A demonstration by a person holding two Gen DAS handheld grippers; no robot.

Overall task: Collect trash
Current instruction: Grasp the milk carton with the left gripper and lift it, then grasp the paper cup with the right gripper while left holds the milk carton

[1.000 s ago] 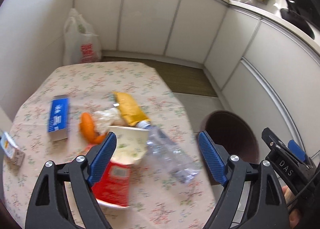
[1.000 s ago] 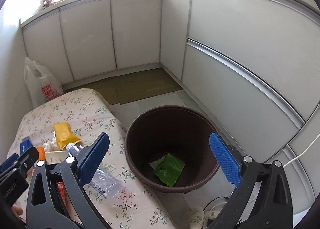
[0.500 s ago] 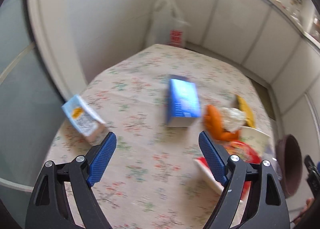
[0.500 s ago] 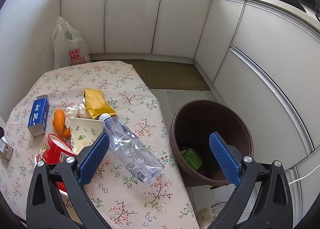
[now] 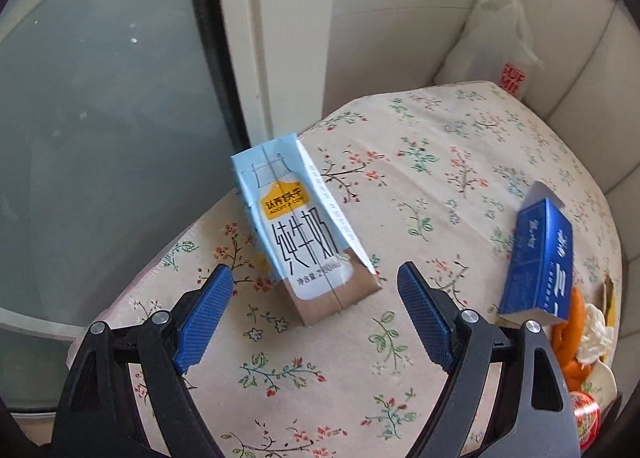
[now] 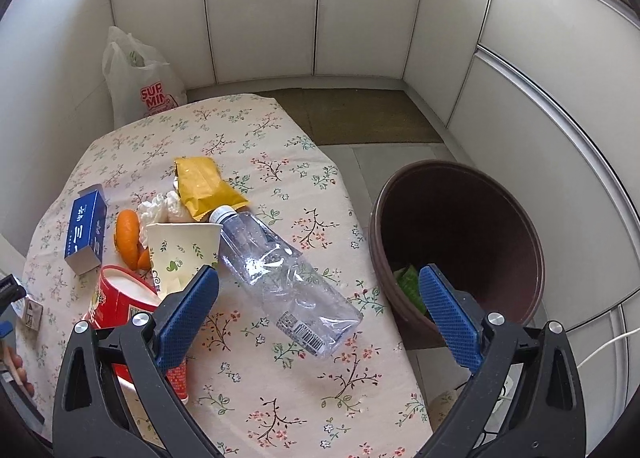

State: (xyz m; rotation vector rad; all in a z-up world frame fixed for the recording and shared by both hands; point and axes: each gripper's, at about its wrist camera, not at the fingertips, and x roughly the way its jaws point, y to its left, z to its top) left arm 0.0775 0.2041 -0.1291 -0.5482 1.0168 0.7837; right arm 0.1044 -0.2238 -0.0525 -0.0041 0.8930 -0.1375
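Tablecloth (image 5: 440, 178) view shifted to carton (image 5: 304, 234).

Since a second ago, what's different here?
The left gripper swung away from the bottle and bin to hover, fingers open, over the milk carton. The right gripper turned from the bin toward the plastic bottle. Nothing was grasped; the trash lies unmoved.

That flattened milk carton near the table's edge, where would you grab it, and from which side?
Take the milk carton across its narrow width, near the brown bottom end, coming down from above. It lies flat and long on the tablecloth, and the left tool, open, already hangs just short of that end, wider than the carton.
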